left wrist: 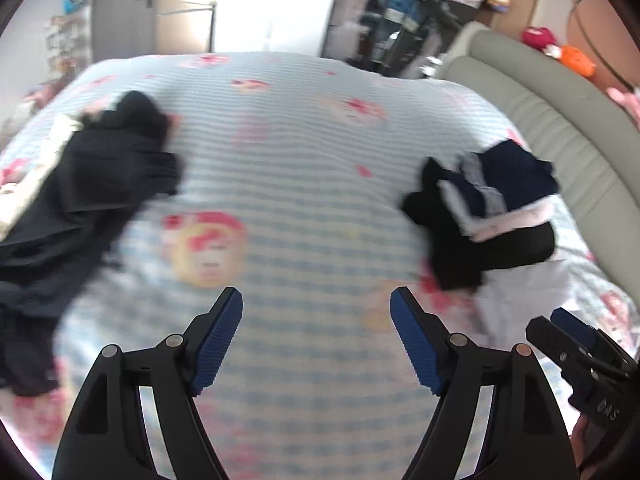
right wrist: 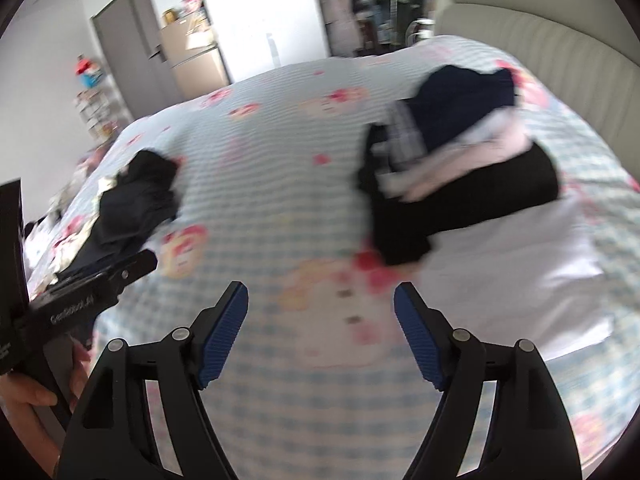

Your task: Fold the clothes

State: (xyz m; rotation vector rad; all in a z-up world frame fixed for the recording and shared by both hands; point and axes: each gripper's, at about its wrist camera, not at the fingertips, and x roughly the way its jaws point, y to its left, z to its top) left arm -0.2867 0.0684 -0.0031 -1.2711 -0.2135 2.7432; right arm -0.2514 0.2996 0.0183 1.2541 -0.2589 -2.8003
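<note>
Both tongs are released and empty: the left tongs [left wrist: 316, 308] and the right tongs [right wrist: 321, 304] each stand with blue pads wide apart over bare bedspread [left wrist: 288, 152], nothing between them. The work surface is a bed with a blue-and-white checked cover printed with pink cartoon figures. On the headboard [left wrist: 560, 120] side lies a stack of folded clothes [right wrist: 460, 160] — a dark navy piece on top, pale pink and white layers under it, a black piece at the bottom — resting partly on a flat white garment [right wrist: 520, 272] spread on the cover; whether that white piece is folded I cannot tell. Well apart, toward the other edge of the bed, sits a loose heap of dark clothes [left wrist: 88, 200], crumpled, with some light fabric beside it. Both views are motion-blurred, so item counts stay uncertain. Judgement on progress: several pieces look done and stacked, and the heap is what remains — perhaps somewhat past halfway. The middle of the bed between stack and heap is open, a likely folding area. Next step, as I read it, is to fetch a piece from the dark heap and lay it flat there.
</note>
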